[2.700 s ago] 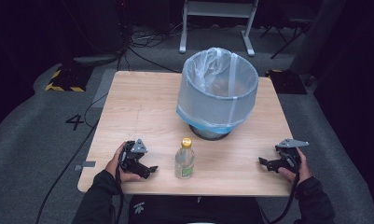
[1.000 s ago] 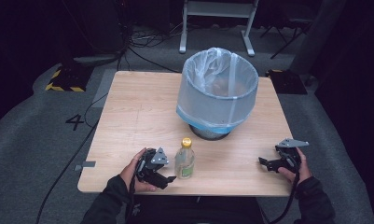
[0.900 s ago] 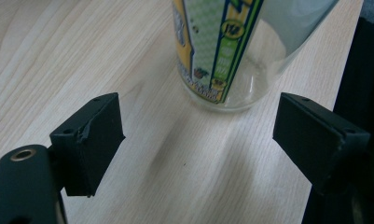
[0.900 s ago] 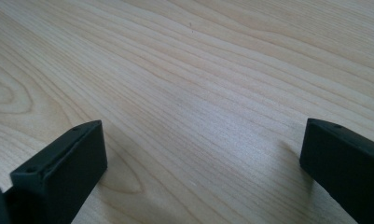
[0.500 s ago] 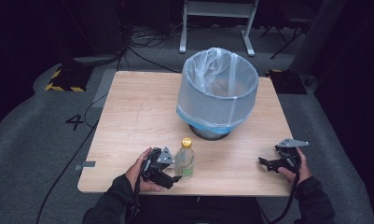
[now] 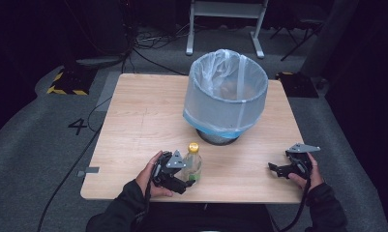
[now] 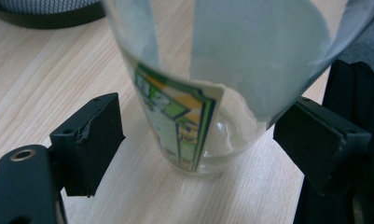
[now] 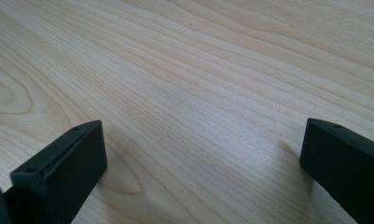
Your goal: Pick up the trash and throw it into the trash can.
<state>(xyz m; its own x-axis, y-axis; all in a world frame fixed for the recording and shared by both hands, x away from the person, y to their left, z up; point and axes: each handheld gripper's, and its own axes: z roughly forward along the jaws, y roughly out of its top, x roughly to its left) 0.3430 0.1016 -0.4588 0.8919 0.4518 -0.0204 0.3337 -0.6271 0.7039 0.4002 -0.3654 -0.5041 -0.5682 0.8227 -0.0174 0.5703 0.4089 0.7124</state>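
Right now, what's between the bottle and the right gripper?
Bare wooden table between the bottle and the right gripper, seen in the high view.

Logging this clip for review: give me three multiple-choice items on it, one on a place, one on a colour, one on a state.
1. Where does the bottle stand?
A. Inside the bin
B. On the table, between the bin and the near edge
C. On the floor

2. What colour is the bottle's cap?
A. Yellow
B. Red
C. Black

3. How is the left gripper?
A. Shut with nothing in it
B. Open, a jaw on each side of the bottle
C. Lying inside the bin

Answers: 1 B, the high view shows it upright on the table in front of the bin. 2 A, the cap is yellow from above. 3 B, the left gripper view shows gaps between both jaws and the bottle.
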